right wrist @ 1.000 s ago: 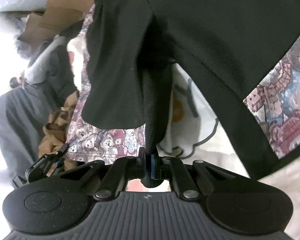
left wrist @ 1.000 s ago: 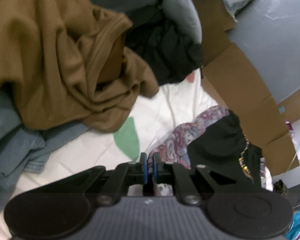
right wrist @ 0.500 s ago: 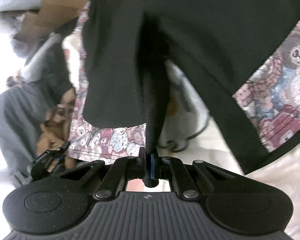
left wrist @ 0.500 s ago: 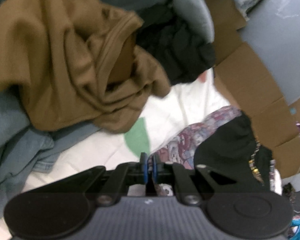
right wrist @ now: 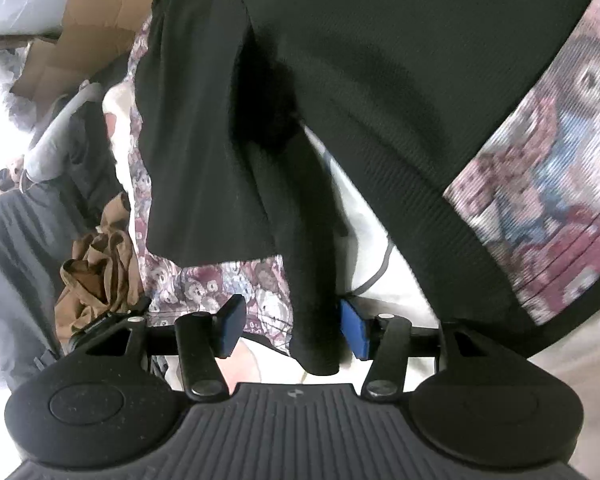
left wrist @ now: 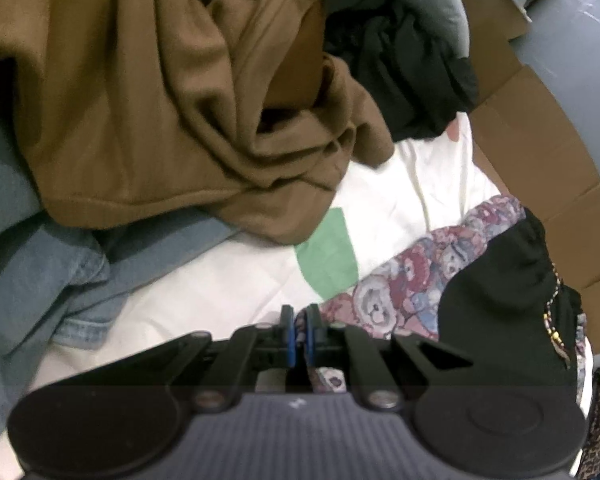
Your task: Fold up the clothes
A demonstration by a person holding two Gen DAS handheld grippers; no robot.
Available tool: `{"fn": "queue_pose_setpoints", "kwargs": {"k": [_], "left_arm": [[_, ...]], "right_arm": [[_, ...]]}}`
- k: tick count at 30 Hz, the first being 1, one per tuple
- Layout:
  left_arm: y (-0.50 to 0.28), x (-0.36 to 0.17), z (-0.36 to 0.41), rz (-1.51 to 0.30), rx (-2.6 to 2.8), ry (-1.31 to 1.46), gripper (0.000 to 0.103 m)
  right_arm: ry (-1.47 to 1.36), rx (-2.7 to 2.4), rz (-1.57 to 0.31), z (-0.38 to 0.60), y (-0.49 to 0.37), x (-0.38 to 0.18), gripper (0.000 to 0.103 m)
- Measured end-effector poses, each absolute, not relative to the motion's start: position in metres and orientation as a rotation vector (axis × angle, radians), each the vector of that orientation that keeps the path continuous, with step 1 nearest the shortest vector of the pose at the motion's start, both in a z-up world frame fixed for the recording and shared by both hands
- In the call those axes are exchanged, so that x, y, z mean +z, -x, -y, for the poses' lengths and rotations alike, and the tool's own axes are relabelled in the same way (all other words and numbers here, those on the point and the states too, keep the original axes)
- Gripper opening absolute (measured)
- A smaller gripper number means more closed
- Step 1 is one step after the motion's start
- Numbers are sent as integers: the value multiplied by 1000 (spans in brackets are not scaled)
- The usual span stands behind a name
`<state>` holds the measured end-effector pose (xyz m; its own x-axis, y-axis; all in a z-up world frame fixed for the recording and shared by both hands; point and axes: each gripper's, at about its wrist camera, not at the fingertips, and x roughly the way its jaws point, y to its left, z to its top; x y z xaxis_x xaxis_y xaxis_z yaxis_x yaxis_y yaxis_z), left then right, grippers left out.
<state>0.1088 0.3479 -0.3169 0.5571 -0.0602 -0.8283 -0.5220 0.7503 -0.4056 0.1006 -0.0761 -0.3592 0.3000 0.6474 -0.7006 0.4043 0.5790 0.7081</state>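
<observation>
A garment of black fabric with teddy-bear print panels [left wrist: 404, 276] lies on the white bedsheet [left wrist: 220, 284]. My left gripper [left wrist: 299, 330] is shut on the printed hem of this garment. In the right wrist view the same garment [right wrist: 380, 80] fills the frame, with a black strip [right wrist: 312, 300] hanging between the blue pads [right wrist: 352, 328]. My right gripper [right wrist: 292, 330] is open, its jaws wide apart on either side of the strip. The left gripper also shows at the left of that view [right wrist: 100, 324].
A brown sweatshirt [left wrist: 160, 100] is heaped at the back, over blue denim [left wrist: 40, 280]. Black and grey clothes [left wrist: 412, 60] lie behind it. Flattened cardboard [left wrist: 540, 152] lines the right side. A green patch [left wrist: 328, 252] marks the sheet.
My right gripper has opened and let go of the black strip it was pinching. The left gripper stays shut on the printed hem and has shifted slightly.
</observation>
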Motion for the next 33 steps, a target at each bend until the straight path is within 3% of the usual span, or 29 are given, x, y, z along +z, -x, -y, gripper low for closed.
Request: {"fn": "queue_pose_setpoints", "kwargs": {"k": [1, 3, 4, 5, 14, 33], "left_arm": [[-107, -317, -348, -957, 299, 694, 6], [-103, -315, -349, -957, 294, 706, 6], [-101, -313, -350, -956, 290, 714, 6], [-99, -308, -350, -956, 284, 724, 6], [-97, -266, -343, -934, 264, 752, 6], [-93, -318, -346, -1067, 380, 662, 9]], "right_arm": [[-1010, 212, -1324, 72, -100, -362, 57], [-998, 218, -1337, 65, -99, -365, 40], [-990, 217, -1343, 64, -99, -366, 11], [-982, 215, -1350, 62, -98, -366, 4], [-1110, 252, -1335, 78, -88, -342, 3], [-993, 145, -1418, 68, -89, -363, 4]]}}
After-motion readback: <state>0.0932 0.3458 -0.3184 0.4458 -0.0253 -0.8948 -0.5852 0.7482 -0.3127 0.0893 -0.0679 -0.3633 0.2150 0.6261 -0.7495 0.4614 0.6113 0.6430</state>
